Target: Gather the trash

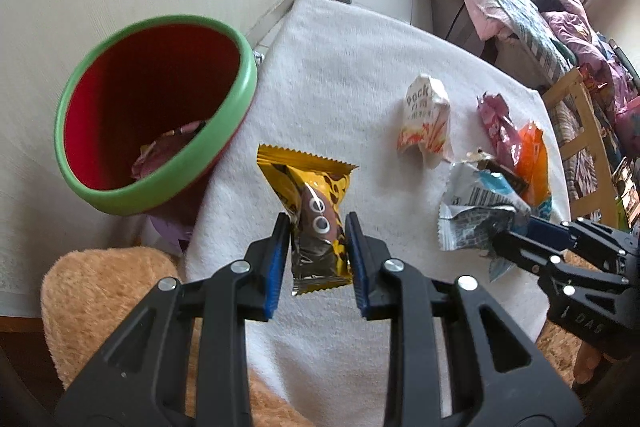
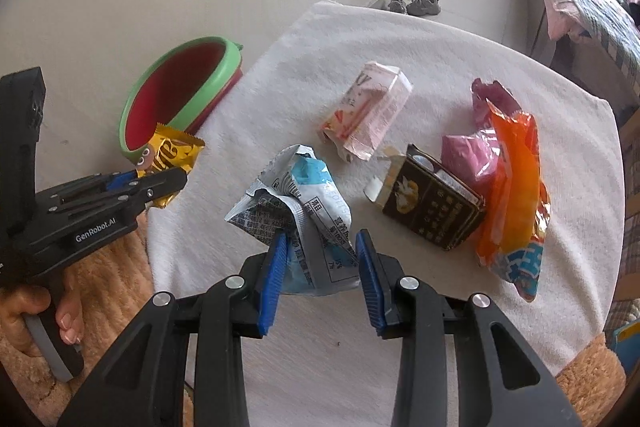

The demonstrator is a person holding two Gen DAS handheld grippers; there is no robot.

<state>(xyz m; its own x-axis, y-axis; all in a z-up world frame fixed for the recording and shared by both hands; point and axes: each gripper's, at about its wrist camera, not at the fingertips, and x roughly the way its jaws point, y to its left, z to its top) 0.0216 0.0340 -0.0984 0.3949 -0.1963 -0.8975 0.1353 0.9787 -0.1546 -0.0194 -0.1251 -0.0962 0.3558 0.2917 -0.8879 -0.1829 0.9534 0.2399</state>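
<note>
Two pieces of trash are gripped at once, one in each claw. The left gripper [image 1: 317, 251] has its blue pads pressed against the sides of a yellow snack wrapper [image 1: 316, 211] printed with a cartoon face, and holds it clear of the white towel [image 1: 352, 75], just beside the red bin with a green rim [image 1: 156, 115]. The right gripper [image 2: 322, 267] is narrowly closed on a crumpled silver and blue wrapper [image 2: 304, 203], which also hangs above the towel. By my reading the task is roughly a third done: at least one crumpled purple wrapper already lies in the bin, two pieces are in hand but not yet dropped, and four remain on the towel. These are a white Pocky box [image 1: 426, 119], a dark carton with gold print [image 2: 434, 203], a pink wrapper [image 2: 470, 155] and an orange bag [image 2: 514, 195], clustered toward the towel's right side. The left wrist view alone looks into the bin and shows its contents; from the right wrist view the inside is mostly hidden. The right wrist view alone shows the dark carton fully, and a person's hand [image 2: 44, 315] holding the left gripper's handle.
</note>
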